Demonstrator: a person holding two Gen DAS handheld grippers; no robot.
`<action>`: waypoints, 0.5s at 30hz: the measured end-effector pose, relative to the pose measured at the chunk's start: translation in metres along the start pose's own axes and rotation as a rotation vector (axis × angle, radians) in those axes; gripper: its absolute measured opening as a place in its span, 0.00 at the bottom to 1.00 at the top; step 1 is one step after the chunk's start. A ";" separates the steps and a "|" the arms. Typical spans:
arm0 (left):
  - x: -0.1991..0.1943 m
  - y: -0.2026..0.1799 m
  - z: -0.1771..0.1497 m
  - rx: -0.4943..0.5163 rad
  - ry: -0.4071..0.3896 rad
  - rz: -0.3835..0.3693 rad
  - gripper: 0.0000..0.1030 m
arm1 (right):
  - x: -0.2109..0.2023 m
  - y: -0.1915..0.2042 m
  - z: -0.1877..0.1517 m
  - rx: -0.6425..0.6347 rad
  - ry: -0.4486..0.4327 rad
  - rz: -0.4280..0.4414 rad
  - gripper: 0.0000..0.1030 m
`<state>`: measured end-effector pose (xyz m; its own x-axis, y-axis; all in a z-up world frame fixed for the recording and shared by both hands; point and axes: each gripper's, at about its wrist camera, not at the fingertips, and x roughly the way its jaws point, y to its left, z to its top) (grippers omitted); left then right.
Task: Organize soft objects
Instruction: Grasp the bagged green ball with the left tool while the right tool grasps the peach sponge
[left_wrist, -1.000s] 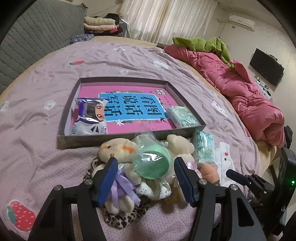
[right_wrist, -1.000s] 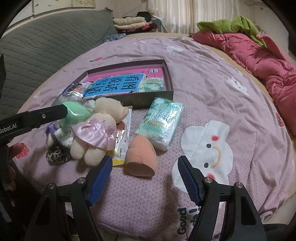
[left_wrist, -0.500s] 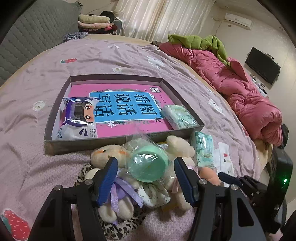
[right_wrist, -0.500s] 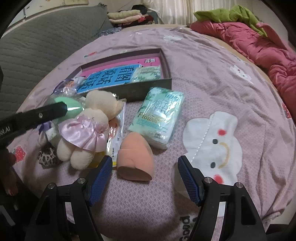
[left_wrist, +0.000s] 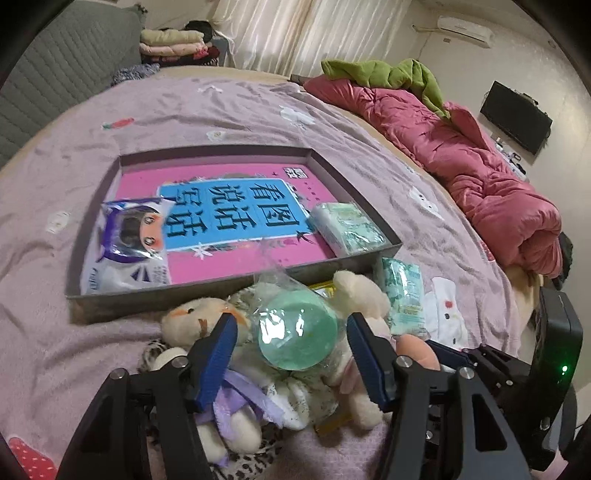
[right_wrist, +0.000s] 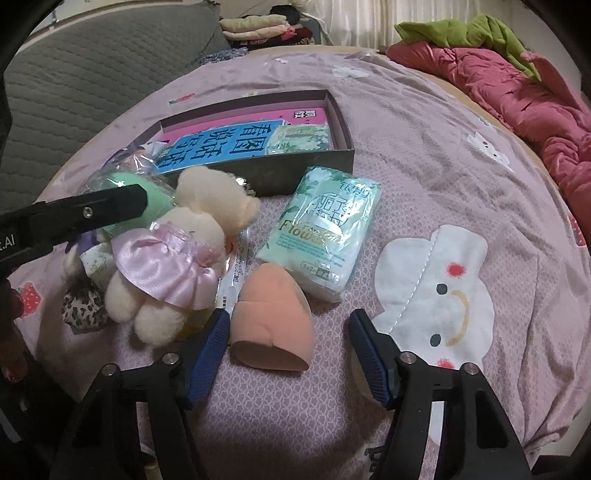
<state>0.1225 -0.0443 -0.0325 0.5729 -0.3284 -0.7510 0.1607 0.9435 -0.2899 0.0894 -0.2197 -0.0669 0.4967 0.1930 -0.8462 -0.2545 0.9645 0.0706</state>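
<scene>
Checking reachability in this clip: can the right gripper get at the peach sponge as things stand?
Probably yes. The right gripper is open, and the peach sponge lies on the bedspread just ahead between its fingers. The plush bear and tissue pack sit close beside it but do not cover it.

A right gripper (right_wrist: 288, 343) with blue-padded fingers spread wide hovers over a lilac bedspread (right_wrist: 424, 177), with a peach egg-shaped sponge (right_wrist: 271, 325) between its fingertips. Just beyond lies a green plastic-wrapped tissue pack (right_wrist: 325, 236). Left of the sponge, a cream plush bear in a pink satin skirt (right_wrist: 177, 254) lies before a shallow grey cardboard box (right_wrist: 306, 166).
</scene>
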 end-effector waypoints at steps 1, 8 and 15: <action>0.001 0.001 0.000 -0.003 0.002 -0.008 0.51 | 0.000 0.000 0.000 0.001 -0.001 0.003 0.61; 0.005 0.008 0.000 -0.040 0.015 -0.067 0.40 | -0.003 0.001 0.002 -0.009 -0.011 0.041 0.38; -0.005 0.011 0.002 -0.055 -0.002 -0.087 0.40 | -0.019 0.004 0.003 -0.010 -0.054 0.072 0.38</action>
<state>0.1227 -0.0318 -0.0305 0.5602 -0.4088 -0.7205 0.1653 0.9074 -0.3863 0.0811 -0.2187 -0.0490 0.5208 0.2712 -0.8095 -0.2989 0.9461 0.1248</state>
